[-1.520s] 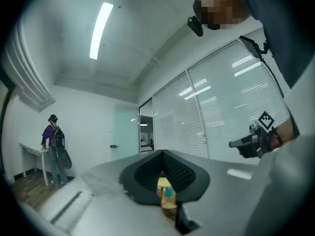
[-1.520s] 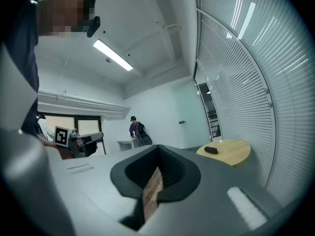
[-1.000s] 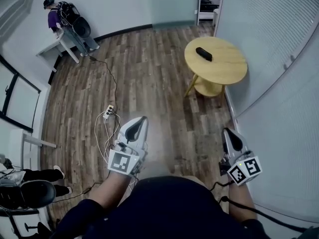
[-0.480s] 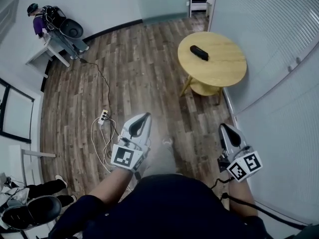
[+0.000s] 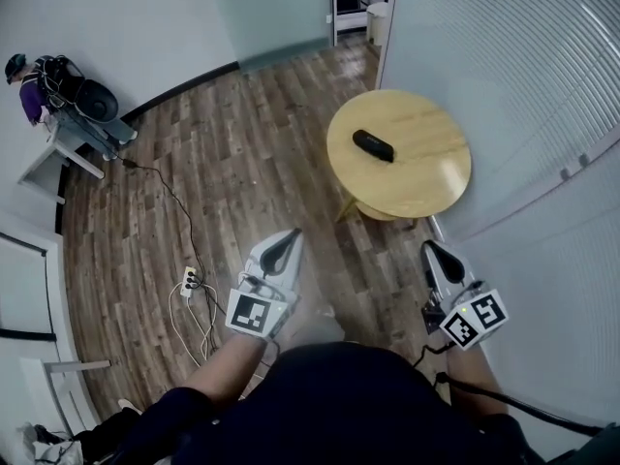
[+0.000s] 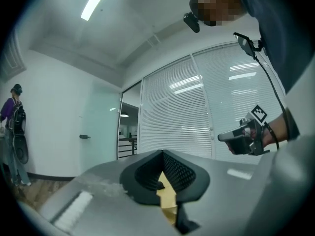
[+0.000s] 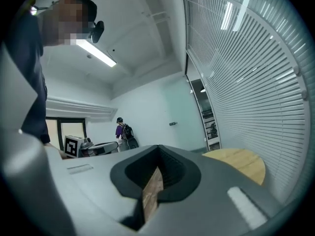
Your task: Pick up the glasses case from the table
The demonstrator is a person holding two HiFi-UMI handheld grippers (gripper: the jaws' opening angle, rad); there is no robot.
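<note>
A black glasses case [image 5: 373,145] lies on the round wooden table [image 5: 426,177], left of its middle. Both grippers are held level over the wood floor, well short of the table. My left gripper [image 5: 292,235] is shut with nothing in it, and in its own view its jaws [image 6: 165,181] meet with only a slit between them. My right gripper [image 5: 429,249] is also shut and empty, nearer the table's front edge. The table [image 7: 241,162] shows at the right of the right gripper view. The case shows in neither gripper view.
A power strip with cables [image 5: 190,281] lies on the floor to my left. A wall of blinds [image 5: 504,66] runs close along the right, behind the table. A person [image 5: 27,93] stands at a small white table far left. A glass door [image 5: 281,8] is at the back.
The table and case have come closer and lower in the head view as I moved forward. Both grippers stay shut, held out in front of me.
</note>
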